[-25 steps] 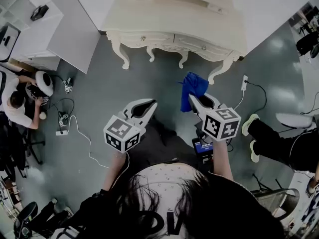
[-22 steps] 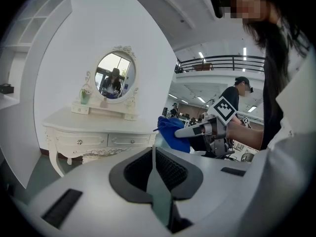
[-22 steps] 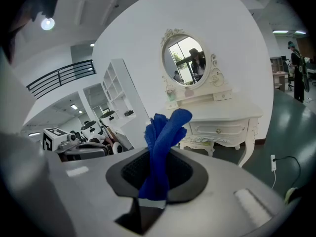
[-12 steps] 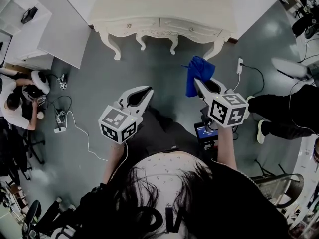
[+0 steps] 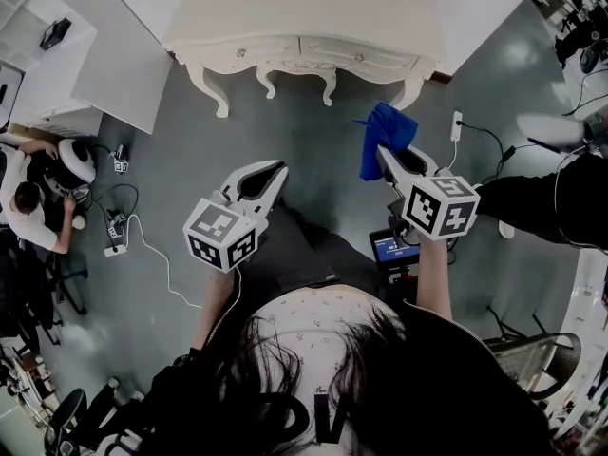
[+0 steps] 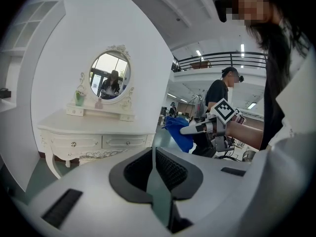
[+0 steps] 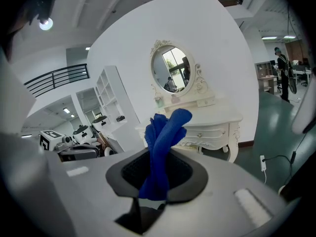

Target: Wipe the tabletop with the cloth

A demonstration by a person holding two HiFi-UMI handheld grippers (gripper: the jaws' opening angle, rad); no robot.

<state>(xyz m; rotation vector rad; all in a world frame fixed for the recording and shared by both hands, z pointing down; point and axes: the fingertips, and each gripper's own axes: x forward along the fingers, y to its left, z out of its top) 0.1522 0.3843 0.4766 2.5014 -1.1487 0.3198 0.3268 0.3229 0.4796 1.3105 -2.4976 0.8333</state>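
Note:
A cream dressing table (image 5: 304, 12) with carved legs stands ahead of me on the grey floor; its flat tabletop (image 7: 217, 116) lies below an oval mirror (image 7: 173, 68). My right gripper (image 5: 383, 150) is shut on a blue cloth (image 5: 385, 133), which bunches up between the jaws (image 7: 163, 142) and hangs in the air short of the table's right front leg. My left gripper (image 5: 275, 167) is held level to the left, shut with nothing in it (image 6: 154, 154). From the left gripper view the cloth (image 6: 177, 132) shows to the right of the table (image 6: 94, 132).
A white cabinet (image 5: 90, 50) stands left of the table. A person (image 5: 28, 198) sits on the floor at far left beside cables and a power strip (image 5: 116, 231). Another person's legs (image 5: 556, 198) reach in from the right. A plug and cord (image 5: 458, 126) lie near the table's right leg.
The view has shifted so the table sits higher and nearer. The right gripper with the cloth has drifted slightly right. The legs at the right have moved further right.

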